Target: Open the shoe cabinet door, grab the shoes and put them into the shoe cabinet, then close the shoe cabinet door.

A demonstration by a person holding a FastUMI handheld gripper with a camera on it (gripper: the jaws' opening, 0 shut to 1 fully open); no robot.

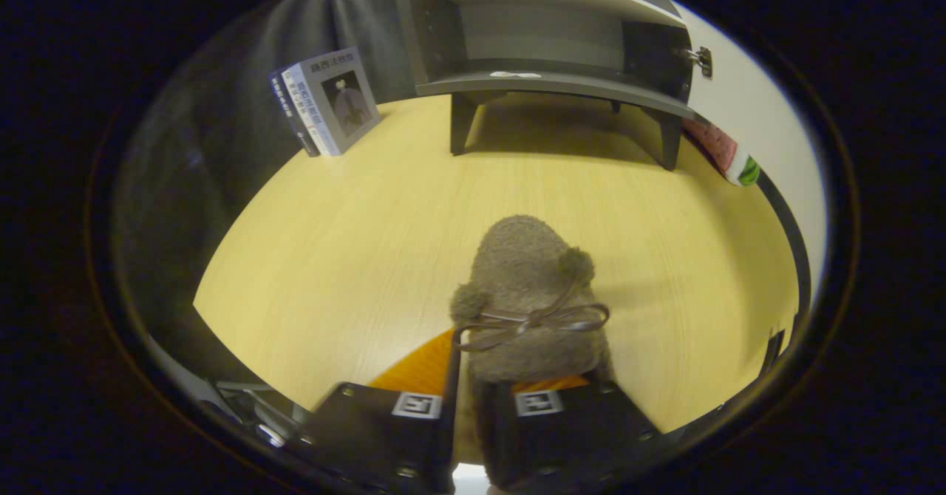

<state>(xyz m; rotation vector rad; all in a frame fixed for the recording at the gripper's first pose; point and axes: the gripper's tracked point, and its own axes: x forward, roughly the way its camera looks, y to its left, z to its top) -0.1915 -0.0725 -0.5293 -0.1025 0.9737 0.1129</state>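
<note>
Slipper [528, 295], brown and fuzzy with a bow and two pompoms, sits pinched at its rear between the nearly closed fingers of the gripper [465, 406], toe pointing ahead over the pale wooden table [355, 229]. Beyond it stands the shoe cabinet [547, 44], door [746, 103] swung open, with books [325, 100] propped to its left.
</note>
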